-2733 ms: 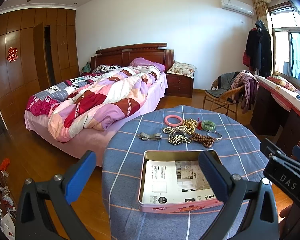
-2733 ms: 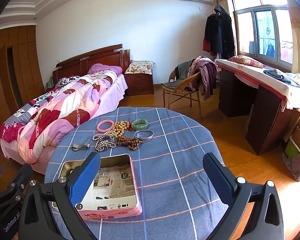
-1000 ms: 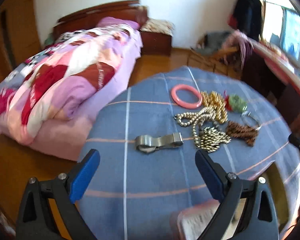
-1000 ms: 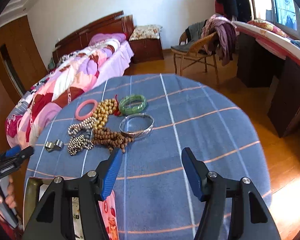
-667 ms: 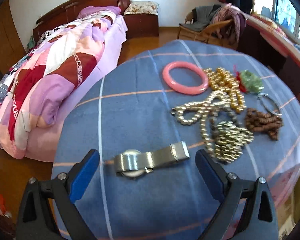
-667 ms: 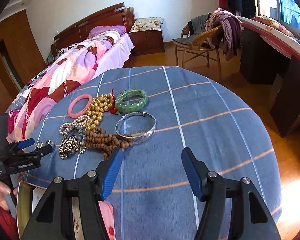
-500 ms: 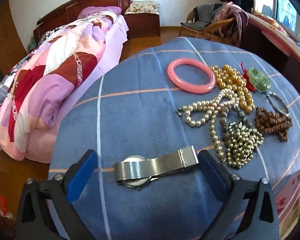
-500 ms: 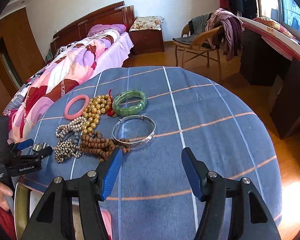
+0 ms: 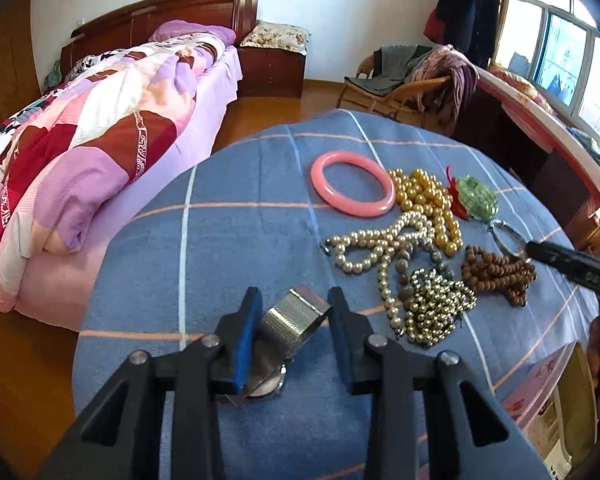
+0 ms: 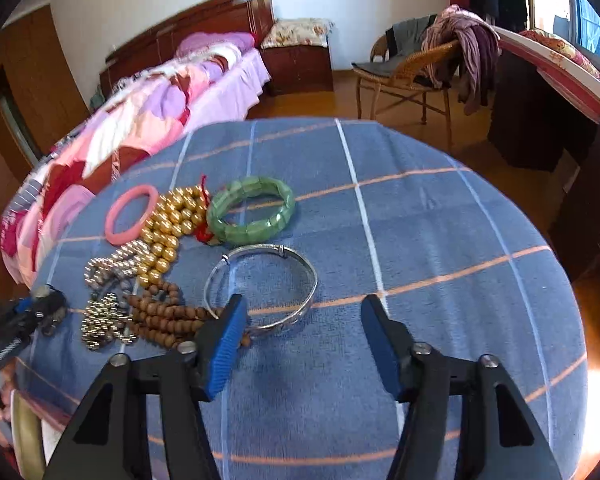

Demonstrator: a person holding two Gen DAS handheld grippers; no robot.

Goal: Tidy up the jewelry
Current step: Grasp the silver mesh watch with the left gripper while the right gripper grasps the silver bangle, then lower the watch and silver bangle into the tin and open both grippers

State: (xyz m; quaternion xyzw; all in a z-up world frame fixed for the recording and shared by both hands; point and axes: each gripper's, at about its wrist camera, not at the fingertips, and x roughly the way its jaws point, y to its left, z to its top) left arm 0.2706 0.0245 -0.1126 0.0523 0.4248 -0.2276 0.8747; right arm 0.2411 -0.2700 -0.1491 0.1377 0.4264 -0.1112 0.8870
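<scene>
The left gripper [image 9: 294,312] pinches the silver mesh-band wristwatch [image 9: 288,326] between its pads; a shallow bite could let the watch swing free. The right gripper [image 10: 302,330] hovers spread, the thin silver bangle [image 10: 260,286] just ahead.

Metal mesh watch [image 9: 290,322] — glossy, woven tablecloth [image 10: 440,248]

Bead pile [image 9: 420,256] just R of watch [image 9: 288,320].
</scene>
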